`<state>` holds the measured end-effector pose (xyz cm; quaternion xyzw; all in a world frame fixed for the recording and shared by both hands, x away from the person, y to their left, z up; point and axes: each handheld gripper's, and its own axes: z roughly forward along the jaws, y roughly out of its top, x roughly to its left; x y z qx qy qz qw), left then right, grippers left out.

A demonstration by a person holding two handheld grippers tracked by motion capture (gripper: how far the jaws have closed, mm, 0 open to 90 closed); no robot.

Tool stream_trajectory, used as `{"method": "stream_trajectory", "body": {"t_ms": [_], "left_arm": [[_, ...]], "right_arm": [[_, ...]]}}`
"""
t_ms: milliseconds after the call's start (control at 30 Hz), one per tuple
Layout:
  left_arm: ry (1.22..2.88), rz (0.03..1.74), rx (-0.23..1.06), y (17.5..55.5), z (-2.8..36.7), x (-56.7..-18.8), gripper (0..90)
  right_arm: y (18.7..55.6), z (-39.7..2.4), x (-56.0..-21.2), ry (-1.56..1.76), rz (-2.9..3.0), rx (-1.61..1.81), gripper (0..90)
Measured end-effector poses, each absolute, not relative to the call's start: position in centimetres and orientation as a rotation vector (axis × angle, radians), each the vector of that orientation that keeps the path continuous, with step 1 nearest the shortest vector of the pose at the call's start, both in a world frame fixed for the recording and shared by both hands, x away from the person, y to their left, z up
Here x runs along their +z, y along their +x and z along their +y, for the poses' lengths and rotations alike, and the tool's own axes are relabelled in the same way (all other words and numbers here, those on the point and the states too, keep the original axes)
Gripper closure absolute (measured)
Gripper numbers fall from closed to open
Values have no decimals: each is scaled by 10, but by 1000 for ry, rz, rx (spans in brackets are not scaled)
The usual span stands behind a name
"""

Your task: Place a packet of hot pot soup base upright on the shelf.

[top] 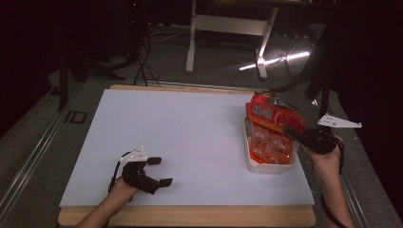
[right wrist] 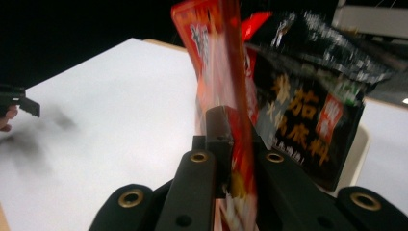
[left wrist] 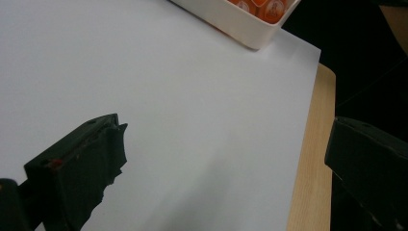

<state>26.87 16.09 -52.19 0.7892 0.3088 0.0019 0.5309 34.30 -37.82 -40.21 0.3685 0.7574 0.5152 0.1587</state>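
Note:
A red snack packet hangs tilted over the white tray at the table's right, and my right gripper is shut on its lower edge. In the right gripper view the red packet stands upright, pinched in my right gripper, with a black packet just behind it. Several orange cups lie in the tray. My left gripper rests open on the white sheet near the front left. Between the spread jaws of my left gripper there is nothing but the sheet.
A white sheet covers the wooden table, whose edge shows along the front. A corner of the tray shows in the left gripper view. Beyond the table are a dark floor and a white desk frame.

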Motion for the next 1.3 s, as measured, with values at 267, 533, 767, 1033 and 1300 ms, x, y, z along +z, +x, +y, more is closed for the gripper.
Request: {"method": "stream_trajectory", "body": {"t_ms": [267,533,767,1033,1300], "left_arm": [[1878,741,2,269,162,-521,3],[1878,741,1,269,161,-522,3],[1877,744,0,270,161,-522,2],[1877,743,2,269,162,-522,2],[1875,741,2,269,162,-522,3]], "right_arm": [[343,-377,-404,1065,2162,1481,879],[341,-377,-400,1069,2149,1489,755],[333,-375,-365,993,2035,1522,567],[318,-352,-319,869,1989,1548,470],[309,-325,-308,789,2009,1572,385]]}}
